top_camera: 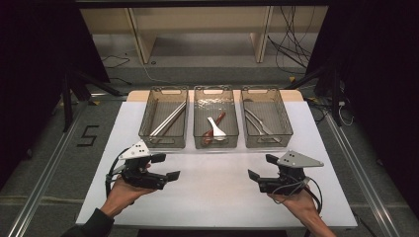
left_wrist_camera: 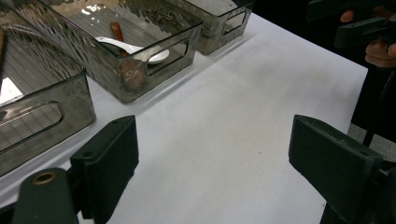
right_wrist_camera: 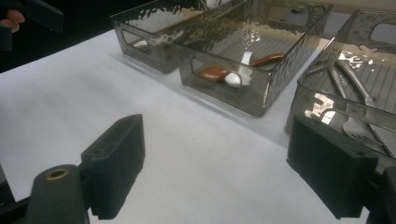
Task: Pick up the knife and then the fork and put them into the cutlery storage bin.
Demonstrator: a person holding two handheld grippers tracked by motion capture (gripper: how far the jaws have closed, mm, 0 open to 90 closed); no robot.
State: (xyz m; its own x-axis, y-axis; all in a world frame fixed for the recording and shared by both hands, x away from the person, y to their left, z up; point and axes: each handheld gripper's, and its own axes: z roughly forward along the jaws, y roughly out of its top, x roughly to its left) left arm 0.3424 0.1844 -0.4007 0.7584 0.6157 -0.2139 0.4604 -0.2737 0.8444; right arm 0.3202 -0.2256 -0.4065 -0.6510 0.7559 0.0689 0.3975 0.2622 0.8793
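While both grippers idle before the middle bin (top_camera: 216, 132):
Left gripper (top_camera: 165, 166): jaws apart, empty.
Right gripper (top_camera: 262, 167): jaws apart, empty.
Risk: a jaw catching the bin's near wall during reach for the spoons (top_camera: 215, 128).

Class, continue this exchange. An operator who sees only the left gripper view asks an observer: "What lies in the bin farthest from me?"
Observer: Metal utensils lie in that right bin.
Operator: Is the right gripper open?
Observer: Yes. The right gripper has its jaws wide apart, with nothing between them.
Operator: Is it above a bin?
Observer: No. It is over bare table, on the near side of the right bin.
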